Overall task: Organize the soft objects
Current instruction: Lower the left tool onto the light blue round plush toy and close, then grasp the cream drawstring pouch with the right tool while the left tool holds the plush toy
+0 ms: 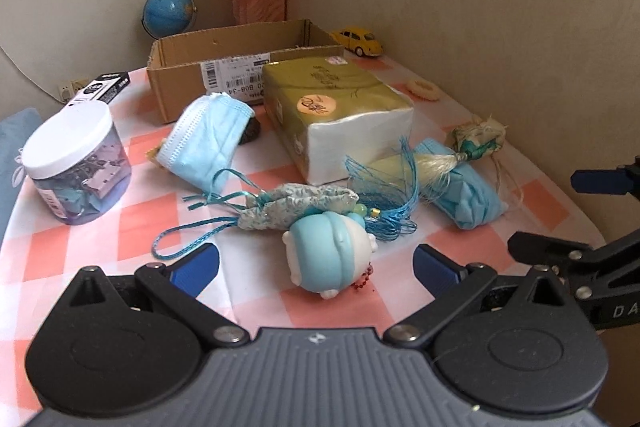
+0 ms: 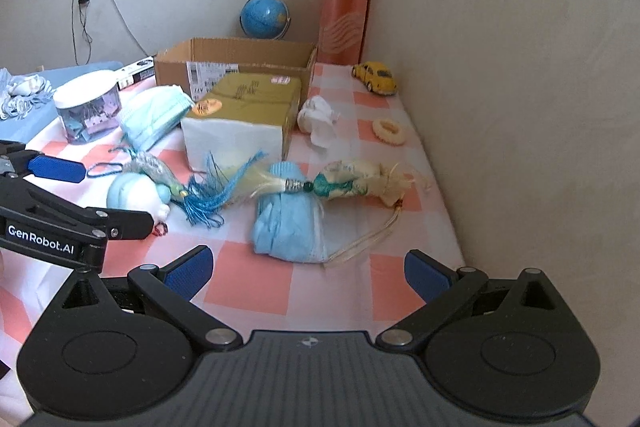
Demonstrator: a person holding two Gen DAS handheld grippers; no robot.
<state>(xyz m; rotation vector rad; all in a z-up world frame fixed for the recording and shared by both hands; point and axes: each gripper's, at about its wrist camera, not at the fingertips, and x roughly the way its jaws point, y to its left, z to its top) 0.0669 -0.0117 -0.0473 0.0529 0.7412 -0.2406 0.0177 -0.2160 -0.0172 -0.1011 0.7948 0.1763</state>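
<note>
Two hand-held grippers above a bench (image 1: 100, 239) covered in pink-and-white checked cloth. The left gripper (image 1: 316, 261) has its jaws spread wide and empty; a blue-and-white squishy toy (image 1: 330, 259) lies on the cloth between the two blue pads, slightly ahead of them and touching neither. A teal tasselled sachet (image 1: 296, 207) lies just behind the toy, touching it, with its cord trailing toward the left jaw.

The right gripper (image 2: 308, 267) likewise has its jaws wide apart and holds nothing. A folded blue face mask (image 2: 288, 227) lies just ahead of the gap between its jaws, nearer the left pad, untouched. A cream tasselled sachet (image 2: 352, 183) rests across the far end of this mask, its pale strings running back toward the right jaw.

Farther back, a tissue pack (image 1: 340, 111) lies near the middle of the bench, with a second blue face mask (image 1: 208, 139) on its left. An open cardboard box (image 1: 240, 63) stands near the far edge. A clear jar with a white lid (image 1: 76, 163) stands at the left edge. A yellow toy car (image 2: 376, 77) and a cream ring (image 2: 388, 127) sit along the right edge, by the wall; a blue globe (image 2: 264, 17) stands behind the box.
</note>
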